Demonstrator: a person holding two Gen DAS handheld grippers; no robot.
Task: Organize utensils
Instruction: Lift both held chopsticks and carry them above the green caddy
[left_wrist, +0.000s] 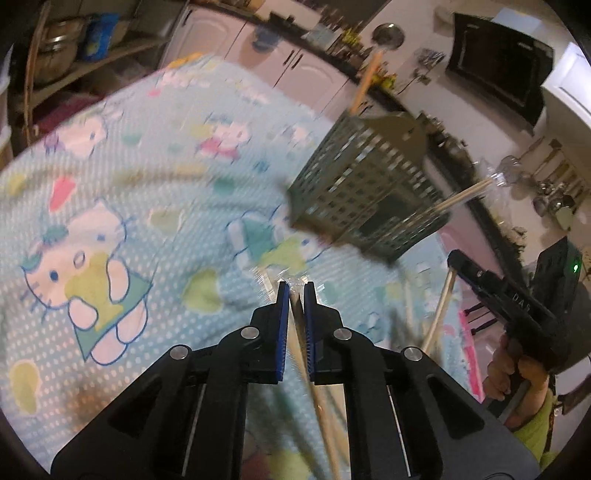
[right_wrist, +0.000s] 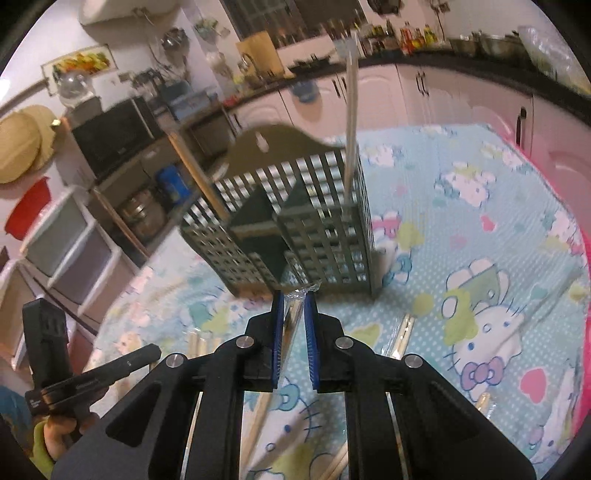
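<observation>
A green perforated utensil holder stands on the light blue cartoon-cat cloth, with chopsticks poking out of its top. My left gripper is shut on a plastic-wrapped pair of chopsticks, held above the cloth just in front of the holder. My right gripper is shut on another wrapped pair, also close to the holder's base. Each gripper shows in the other's view, the right and the left, both held by a hand.
More wrapped chopsticks lie loose on the cloth near me. Pink kitchen cabinets and a dark worktop run behind the table. Shelves with pots and a microwave stand to one side.
</observation>
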